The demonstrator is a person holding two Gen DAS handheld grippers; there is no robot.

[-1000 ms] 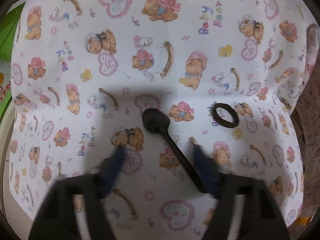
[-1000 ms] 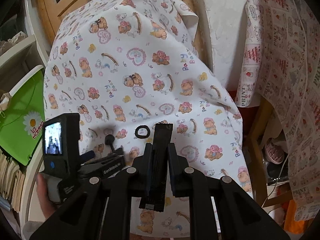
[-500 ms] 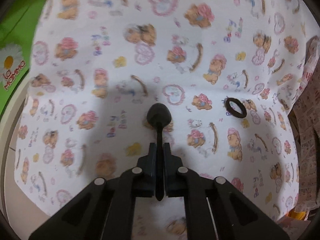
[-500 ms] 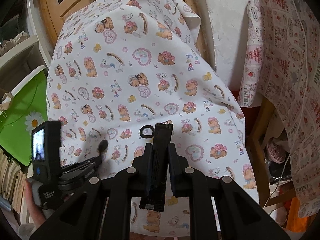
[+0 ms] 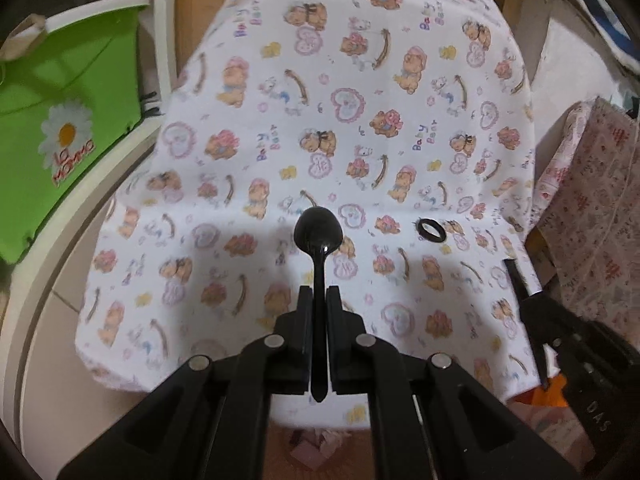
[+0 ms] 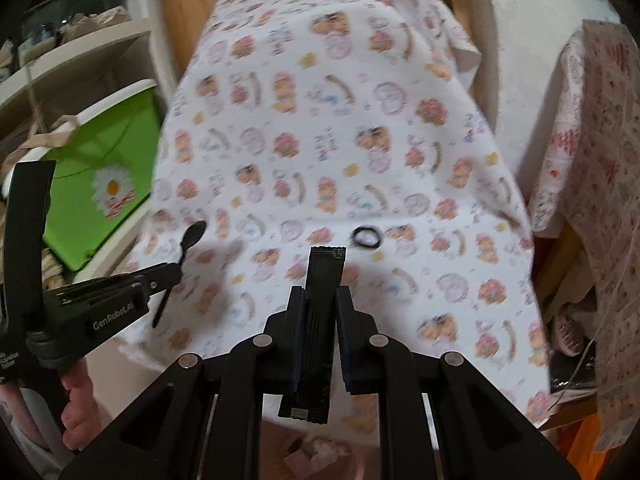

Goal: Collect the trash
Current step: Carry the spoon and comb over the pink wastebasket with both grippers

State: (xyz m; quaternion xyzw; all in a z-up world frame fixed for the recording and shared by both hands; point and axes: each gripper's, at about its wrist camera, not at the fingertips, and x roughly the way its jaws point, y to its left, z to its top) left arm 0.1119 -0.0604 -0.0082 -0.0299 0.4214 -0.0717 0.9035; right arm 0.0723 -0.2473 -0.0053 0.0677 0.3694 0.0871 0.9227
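Note:
My left gripper [image 5: 319, 290] is shut on the handle of a black plastic spoon [image 5: 318, 232], lifted clear of the bear-print cloth [image 5: 360, 80]; the spoon's bowl points forward. The right wrist view shows that same gripper [image 6: 176, 270] at the left, the spoon [image 6: 192, 236] sticking up from it. My right gripper [image 6: 320, 292] is shut on a flat black wrapper [image 6: 322, 276] that juts out past its fingers. A small black ring [image 5: 430, 230] lies on the cloth, just beyond the wrapper's tip [image 6: 366, 236].
A green bin [image 5: 60, 120] with a daisy print stands left of the covered table, next to white shelves [image 6: 80, 52]. Patterned fabric [image 6: 600, 160] hangs at the right. A hand [image 6: 76, 408] holds the left gripper. Crumpled scraps [image 5: 316, 444] lie on the floor below the table edge.
My left gripper closed on the spoon's handle, lifted it off the cloth and drew back toward the near edge. My right gripper also pulled back, still holding the wrapper. The ring stayed put.

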